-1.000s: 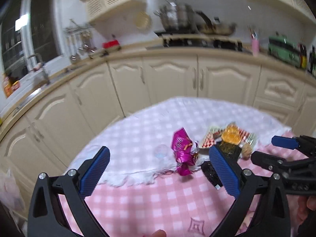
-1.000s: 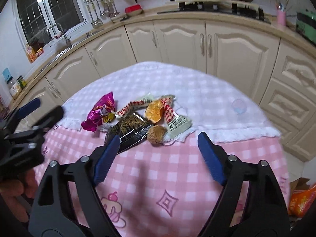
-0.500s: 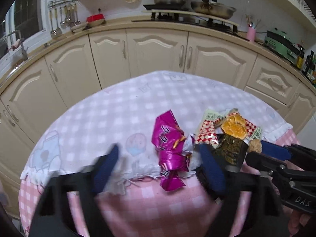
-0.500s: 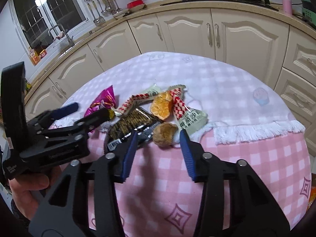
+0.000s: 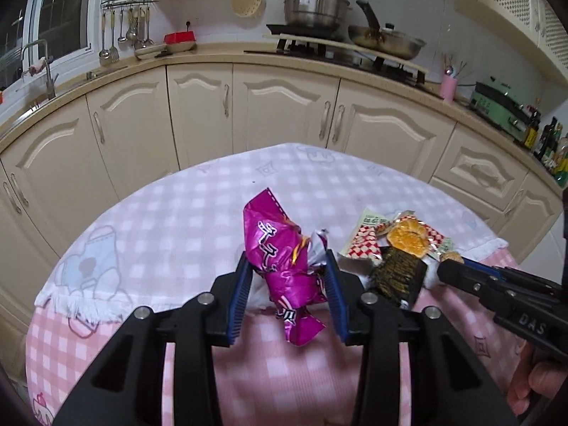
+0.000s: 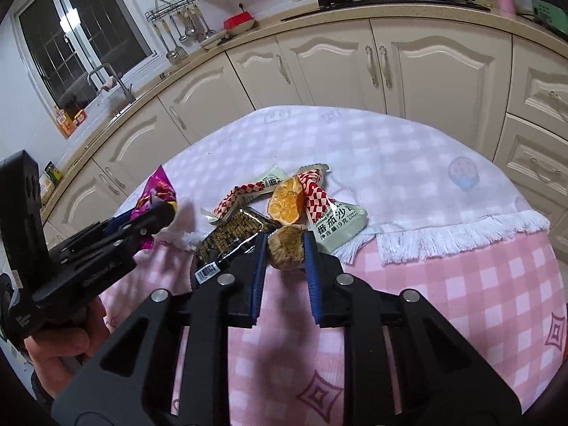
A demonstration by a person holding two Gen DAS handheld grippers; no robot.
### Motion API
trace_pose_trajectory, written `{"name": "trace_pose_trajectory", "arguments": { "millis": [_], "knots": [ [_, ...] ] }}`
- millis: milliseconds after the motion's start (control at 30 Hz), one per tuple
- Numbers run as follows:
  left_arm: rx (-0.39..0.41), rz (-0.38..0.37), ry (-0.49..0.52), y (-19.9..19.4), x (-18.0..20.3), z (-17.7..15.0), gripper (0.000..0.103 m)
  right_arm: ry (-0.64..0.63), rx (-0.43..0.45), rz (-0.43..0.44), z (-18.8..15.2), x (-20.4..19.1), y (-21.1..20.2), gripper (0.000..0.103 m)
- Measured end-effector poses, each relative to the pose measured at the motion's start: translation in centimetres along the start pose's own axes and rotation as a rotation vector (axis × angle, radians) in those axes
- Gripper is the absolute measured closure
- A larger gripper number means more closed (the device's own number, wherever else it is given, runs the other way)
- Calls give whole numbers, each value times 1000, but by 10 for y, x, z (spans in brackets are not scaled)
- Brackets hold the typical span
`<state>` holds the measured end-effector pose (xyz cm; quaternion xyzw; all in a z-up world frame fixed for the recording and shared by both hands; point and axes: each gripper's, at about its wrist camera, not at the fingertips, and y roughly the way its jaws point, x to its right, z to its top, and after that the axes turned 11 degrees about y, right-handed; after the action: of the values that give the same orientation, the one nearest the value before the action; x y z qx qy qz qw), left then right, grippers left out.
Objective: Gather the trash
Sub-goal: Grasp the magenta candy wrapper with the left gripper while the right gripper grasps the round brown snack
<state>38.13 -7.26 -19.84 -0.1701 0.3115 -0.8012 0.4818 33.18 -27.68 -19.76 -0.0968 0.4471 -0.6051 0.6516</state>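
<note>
— What's the left gripper [image 5: 289, 285] got?
— The pink wrapper [image 5: 284, 266]. It lies lengthwise between the blue fingers, long axis running away from the camera, far end tipped up toward the cabinets, near end on the pink tablecloth [image 5: 106, 348]. The jaws are closing on it.
— And the right gripper [image 6: 284, 261]?
— Clenched on the brown peel [image 6: 287, 250], beside the black packet [image 6: 230, 238] and the orange slice [image 6: 284, 204].

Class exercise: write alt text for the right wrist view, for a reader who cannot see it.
The right gripper is shut on a brown dried fruit peel at the edge of a pink checked tablecloth. Beside it lie a black snack packet, an orange peel and red-checked sauce sachets; cream kitchen cabinets stand behind.
</note>
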Motion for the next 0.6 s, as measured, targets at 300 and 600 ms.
{"name": "trace_pose_trajectory", "arguments": {
  "millis": [300, 600],
  "knots": [
    [93, -9, -5, -82, 15, -7, 64, -64, 35, 54, -10, -20, -68, 82],
    [216, 4, -7, -177, 53, -30, 64, -102, 110, 107, -30, -23, -148, 82]
  ]
}}
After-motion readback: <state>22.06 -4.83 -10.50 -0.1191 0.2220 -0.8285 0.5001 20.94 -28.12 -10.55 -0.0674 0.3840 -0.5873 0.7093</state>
